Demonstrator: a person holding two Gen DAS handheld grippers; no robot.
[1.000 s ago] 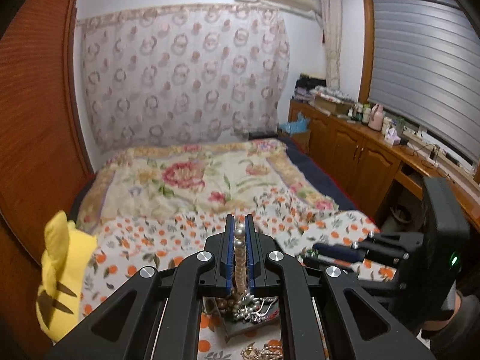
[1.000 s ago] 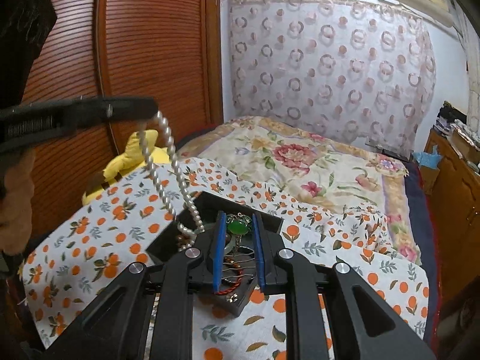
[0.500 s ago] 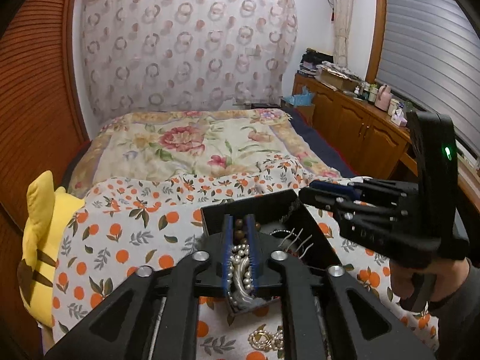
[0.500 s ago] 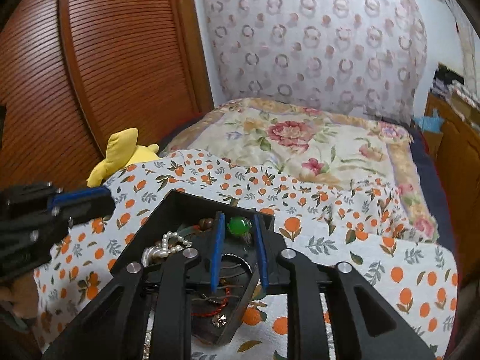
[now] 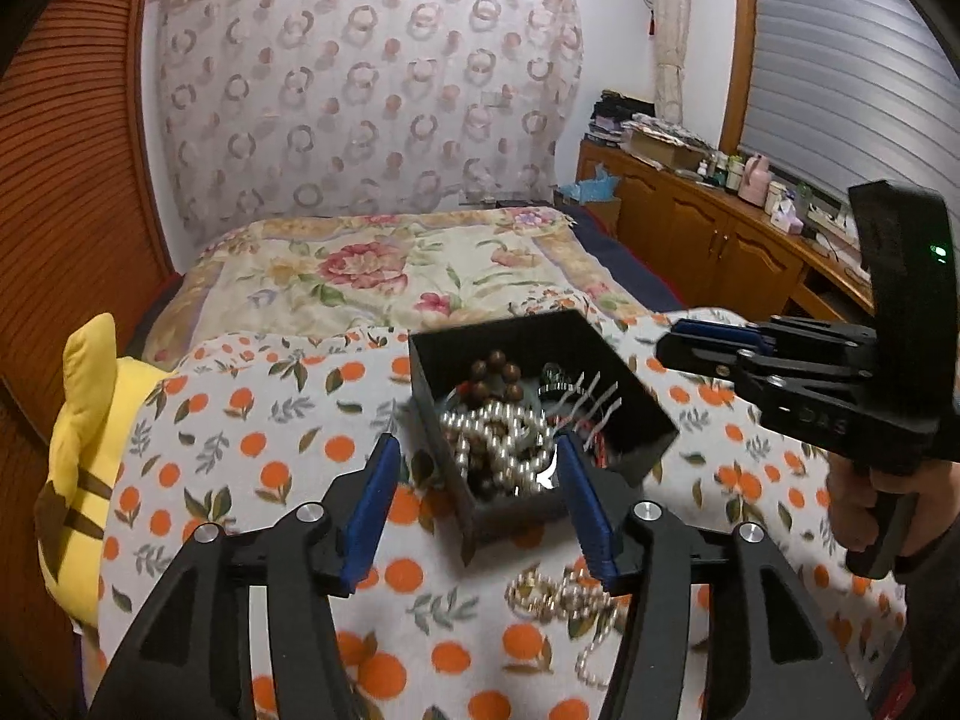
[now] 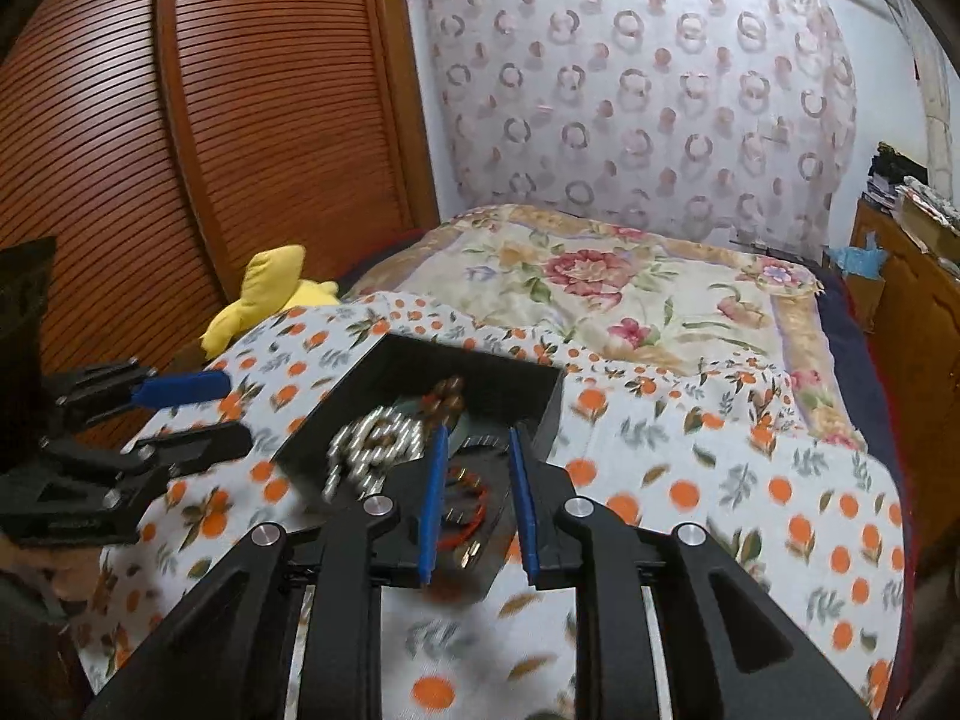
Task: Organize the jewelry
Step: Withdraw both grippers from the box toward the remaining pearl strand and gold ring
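On the left we see a yellow plush toy (image 5: 78, 450). Our left gripper (image 5: 477, 495) is spread wide and empty before the square black jewelry box (image 5: 480, 339), where the white pearl necklace (image 5: 501, 438) lies heaped. Our right gripper (image 6: 477, 480) hovers over it, parted, grasping nothing.

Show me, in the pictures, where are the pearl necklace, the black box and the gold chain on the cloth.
pearl necklace (image 5: 501, 438), left wrist view, middle of the bead pile.
black box (image 5: 645, 420), left wrist view, right rim.
gold chain (image 5: 558, 594), left wrist view, middle of the heap.
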